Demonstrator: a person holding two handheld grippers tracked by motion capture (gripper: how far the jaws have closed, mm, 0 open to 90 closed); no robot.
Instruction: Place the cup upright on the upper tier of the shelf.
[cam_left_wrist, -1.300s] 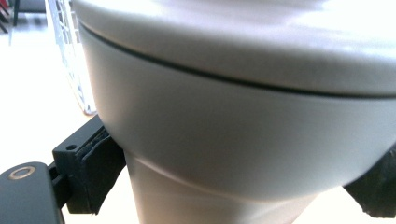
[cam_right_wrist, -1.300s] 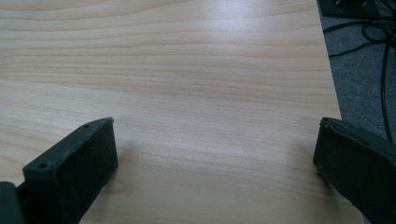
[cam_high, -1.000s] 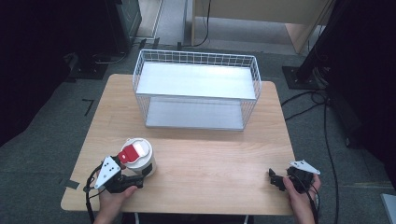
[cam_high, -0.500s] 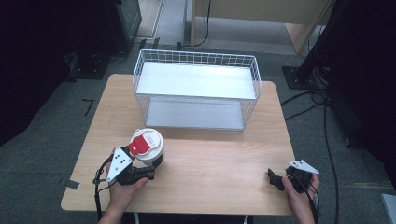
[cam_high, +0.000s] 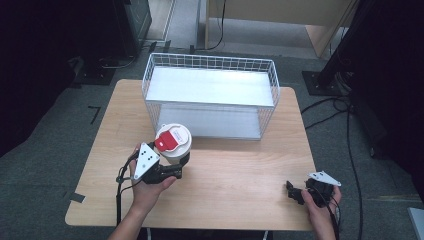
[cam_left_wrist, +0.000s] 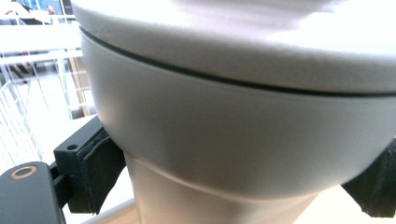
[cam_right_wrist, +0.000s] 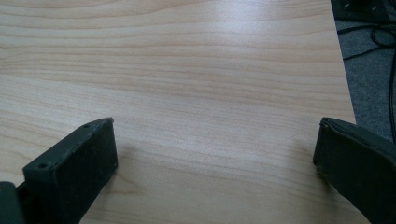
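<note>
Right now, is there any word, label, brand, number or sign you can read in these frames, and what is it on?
None can be read.
Red label on the cup lid: it carries a small pale patch, too small and blurred to read in the high view.
Cup wall in the left gripper view: plain, no print.
Basket, table and both grippers: no text seen.

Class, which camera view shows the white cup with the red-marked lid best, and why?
The high view: the whole cup shows there, lid and red mark, beside the wire basket. The left gripper view gives a blurred close-up of its grey-white wall between the jaws. The right gripper view looks at the table.
</note>
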